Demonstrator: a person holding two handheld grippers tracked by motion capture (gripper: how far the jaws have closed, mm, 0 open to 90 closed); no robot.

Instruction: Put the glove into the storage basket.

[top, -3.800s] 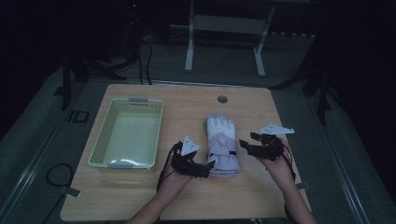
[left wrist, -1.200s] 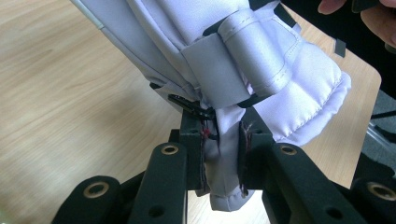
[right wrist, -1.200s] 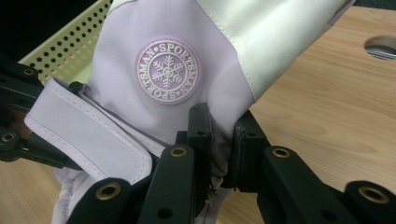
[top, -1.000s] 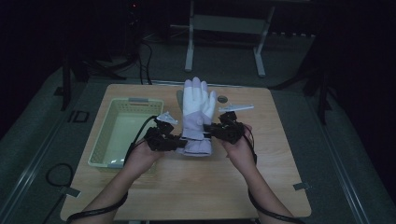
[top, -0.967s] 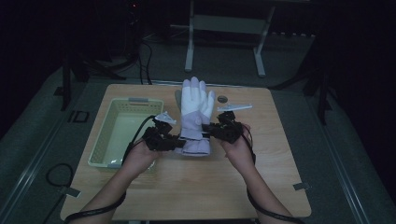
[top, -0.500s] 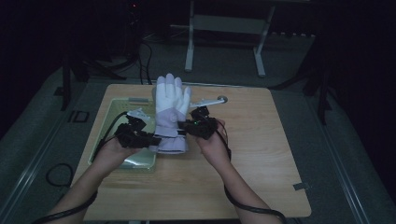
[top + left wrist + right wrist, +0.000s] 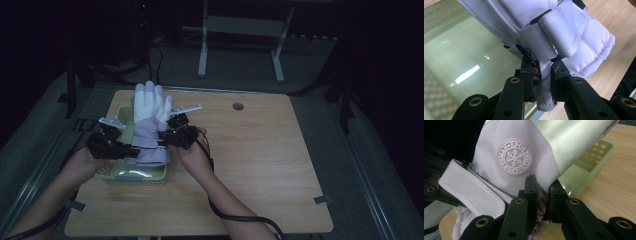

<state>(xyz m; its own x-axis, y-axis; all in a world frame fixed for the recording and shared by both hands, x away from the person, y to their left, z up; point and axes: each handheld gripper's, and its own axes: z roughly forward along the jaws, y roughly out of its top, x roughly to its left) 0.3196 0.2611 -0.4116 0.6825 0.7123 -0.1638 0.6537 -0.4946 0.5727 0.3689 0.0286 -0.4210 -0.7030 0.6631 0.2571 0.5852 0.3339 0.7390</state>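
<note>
A white and pale lilac ski glove (image 7: pixel 148 117) hangs in the air over the green basket (image 7: pixel 131 173) at the table's left, fingers pointing away from me. My left gripper (image 7: pixel 114 146) is shut on the cuff's left edge, and its own view shows the fabric pinched between the jaws (image 7: pixel 541 87). My right gripper (image 7: pixel 175 135) is shut on the cuff's right edge (image 7: pixel 541 200), just under a round snowflake badge (image 7: pixel 514 157). The glove (image 7: pixel 564 32) has a strap across the wrist.
The light wooden table (image 7: pixel 270 165) stretches bare to the right, with a small round grommet (image 7: pixel 238 106) near its far edge. A metal stand (image 7: pixel 240 30) rises on the floor behind the table. Cables trail from both grippers.
Both grippers lifted the glove from the table's middle and carried it left. It now hangs over the basket instead of lying flat.
</note>
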